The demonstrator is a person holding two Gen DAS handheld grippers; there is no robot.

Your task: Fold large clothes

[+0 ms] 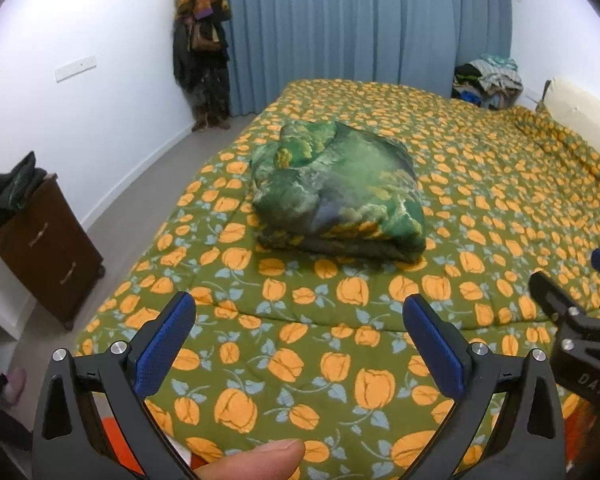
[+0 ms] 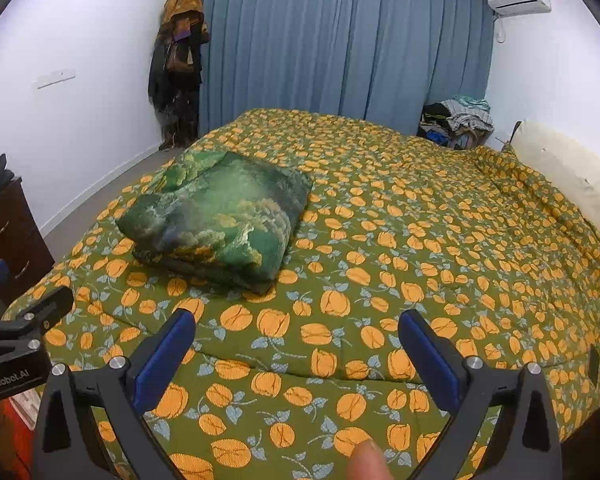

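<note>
A green patterned cloth (image 1: 336,188) lies folded into a thick square bundle on the bed (image 1: 500,200), near its left side; it also shows in the right wrist view (image 2: 220,216). My left gripper (image 1: 300,312) is open and empty, held above the bed's near edge, well short of the bundle. My right gripper (image 2: 296,328) is open and empty, beside the left one and to the right of the bundle. Each gripper shows at the edge of the other's view.
The bed wears a green quilt with orange flowers (image 2: 420,240). A brown drawer cabinet (image 1: 48,248) stands left of the bed. Clothes hang in the far corner (image 1: 202,48). A clothes pile (image 1: 488,80) sits at the far right by blue curtains (image 2: 340,40).
</note>
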